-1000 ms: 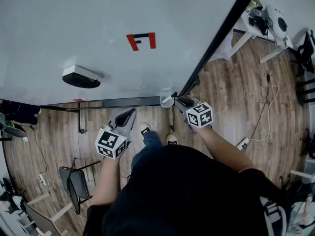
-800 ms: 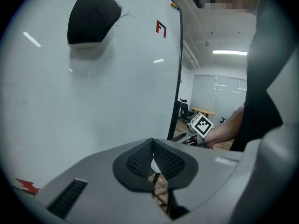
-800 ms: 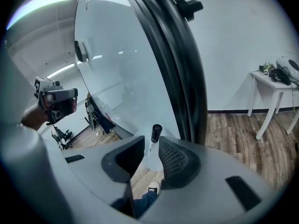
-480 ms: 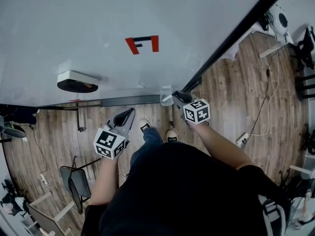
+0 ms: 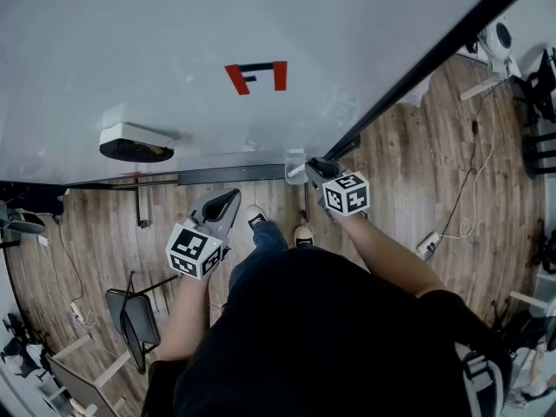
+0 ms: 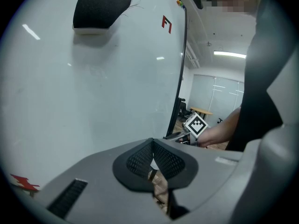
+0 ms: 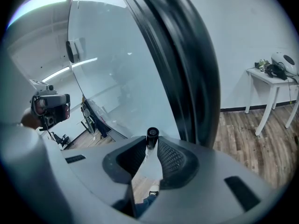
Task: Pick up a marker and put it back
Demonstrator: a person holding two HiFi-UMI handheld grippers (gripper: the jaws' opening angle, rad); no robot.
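Between the fingers of the right gripper (image 7: 152,143), a slim white plastic marker with a black cap (image 7: 152,135), jaws just closed onto it, left gripper (image 6: 152,146) fingers together, nothing between them, glossy white whiteboard (image 6: 93,87) just ahead.

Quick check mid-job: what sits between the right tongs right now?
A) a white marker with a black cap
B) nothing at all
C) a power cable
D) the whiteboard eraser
A: the right gripper view shows the white marker, black cap pointing away, lying between the right tongs, which have just been closing on it.
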